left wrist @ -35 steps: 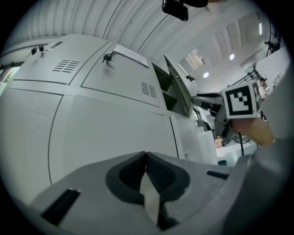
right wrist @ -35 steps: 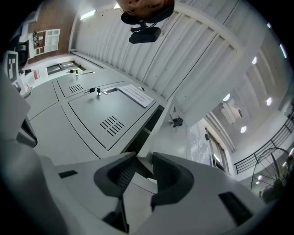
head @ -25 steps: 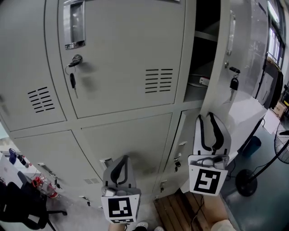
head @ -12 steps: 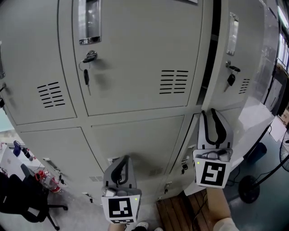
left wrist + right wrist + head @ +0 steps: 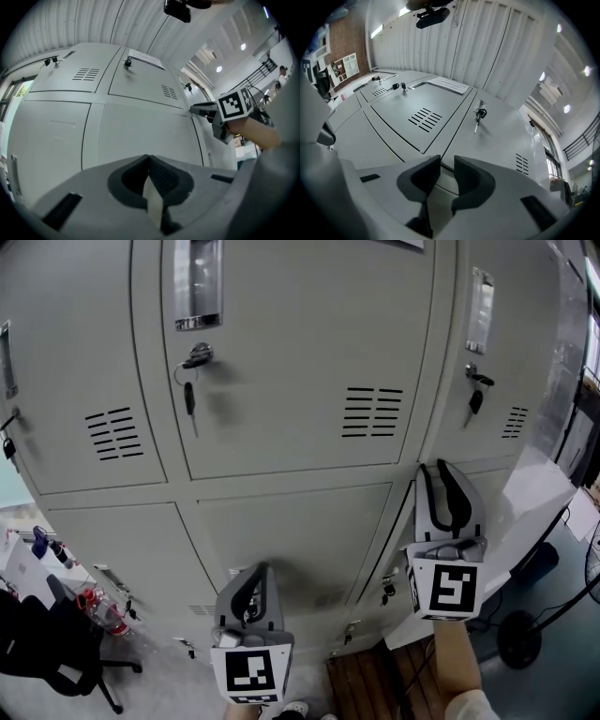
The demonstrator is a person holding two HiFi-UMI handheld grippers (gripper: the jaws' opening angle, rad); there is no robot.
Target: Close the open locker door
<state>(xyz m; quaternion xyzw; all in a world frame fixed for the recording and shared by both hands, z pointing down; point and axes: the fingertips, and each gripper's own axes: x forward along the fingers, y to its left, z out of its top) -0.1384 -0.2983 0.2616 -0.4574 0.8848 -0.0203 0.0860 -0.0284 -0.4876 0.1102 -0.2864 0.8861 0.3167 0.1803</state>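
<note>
As seen from the head view, found locker door [image 5: 502,362] lying flush in the face of the grey locker bank [image 5: 281,521], top right cell, no dark gap visible along its left edge. Noted on the locker door a recessed handle [image 5: 479,310] near its upper left, a key [image 5: 476,399] hanging from the lock just under that, and vent slots [image 5: 514,422] at its lower right. Placed right tool [image 5: 434,470] just below the locker door's lower left corner, pointing up at it, held on a bare forearm [image 5: 455,662]; cannot tell whether the tips touch the metal. Read in the right gripper view: jaws a little apart, just been closing, nothing between them, only the seam below the locker door behind the gap. Placed left tool [image 5: 258,570] well below and left of the locker door, before the lower cells, clear of the metal. Read in the left gripper view: jaws together at the tips, nothing clamped. Logged neighbouring door [image 5: 300,352] just left of the locker door, shut too, a second key [image 5: 190,395] dangling from it. Logged fan base [image 5: 518,638] on the floor far below the locker door, toward its right side. Logged wooden pallet [image 5: 361,685] far below the locker door, toward its left side.
</note>
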